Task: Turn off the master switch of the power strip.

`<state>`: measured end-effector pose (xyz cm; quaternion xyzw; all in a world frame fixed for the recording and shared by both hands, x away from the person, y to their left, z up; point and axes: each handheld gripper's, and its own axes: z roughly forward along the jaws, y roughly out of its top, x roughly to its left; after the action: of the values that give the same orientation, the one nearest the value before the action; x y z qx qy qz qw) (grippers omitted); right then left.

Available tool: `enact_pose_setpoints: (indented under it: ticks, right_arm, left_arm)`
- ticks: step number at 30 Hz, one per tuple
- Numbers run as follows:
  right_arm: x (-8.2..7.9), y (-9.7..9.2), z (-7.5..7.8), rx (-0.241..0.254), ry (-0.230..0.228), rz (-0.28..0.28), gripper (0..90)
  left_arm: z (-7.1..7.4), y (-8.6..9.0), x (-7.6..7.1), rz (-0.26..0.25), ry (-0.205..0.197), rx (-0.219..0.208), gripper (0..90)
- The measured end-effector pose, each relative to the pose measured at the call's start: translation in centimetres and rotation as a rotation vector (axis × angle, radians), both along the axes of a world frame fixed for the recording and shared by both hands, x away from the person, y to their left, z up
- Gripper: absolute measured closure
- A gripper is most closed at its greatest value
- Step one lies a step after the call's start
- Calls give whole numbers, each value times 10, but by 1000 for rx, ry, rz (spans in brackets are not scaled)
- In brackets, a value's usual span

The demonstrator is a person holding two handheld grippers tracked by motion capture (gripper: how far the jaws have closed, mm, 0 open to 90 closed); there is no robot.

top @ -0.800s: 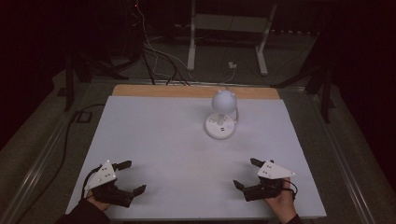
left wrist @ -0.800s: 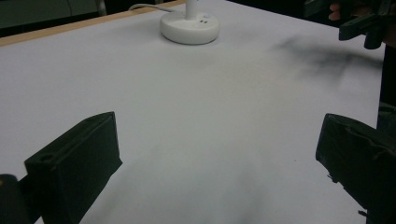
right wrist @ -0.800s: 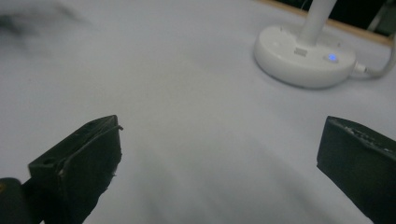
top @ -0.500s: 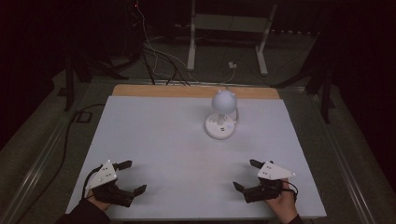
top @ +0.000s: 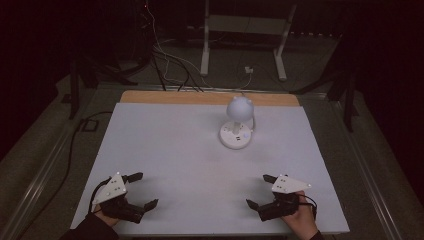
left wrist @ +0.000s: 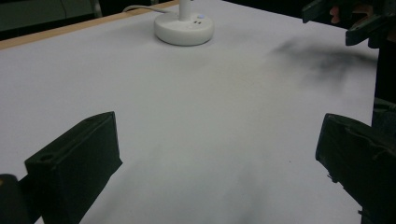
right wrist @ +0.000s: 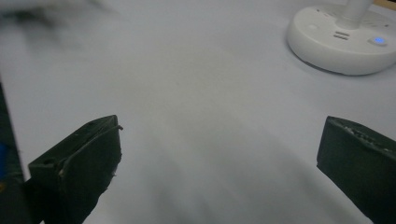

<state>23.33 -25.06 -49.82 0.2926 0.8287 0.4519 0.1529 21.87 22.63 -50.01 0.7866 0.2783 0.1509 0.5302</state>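
A small white desk lamp (top: 238,125) with a round head and a round base stands on the white table (top: 165,150), right of centre towards the back. Its base (left wrist: 184,29) has a lit blue button (right wrist: 378,40). My left gripper (top: 143,190) rests near the front left corner, jaws wide apart with nothing between them. My right gripper (top: 260,191) rests near the front right, also open and empty. Both point inward over the bare tabletop, well short of the lamp. The right gripper (left wrist: 348,21) appears at the top right of the left gripper view.
A wooden strip (top: 200,98) runs along the table's back edge. Behind it, cables (top: 170,60) and a metal stand (top: 240,45) sit on the dark floor. A black cable (top: 75,145) trails along the left side of the table.
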Motion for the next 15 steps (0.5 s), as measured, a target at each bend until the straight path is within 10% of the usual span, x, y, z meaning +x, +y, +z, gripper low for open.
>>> enact_pose_setpoints:
  ticks: [15]
  right_arm:
    - [-8, 7, 14, 30, -31, 15, 0]
  left_arm:
    - [1, -1, 0, 1, -10, 0, 4]
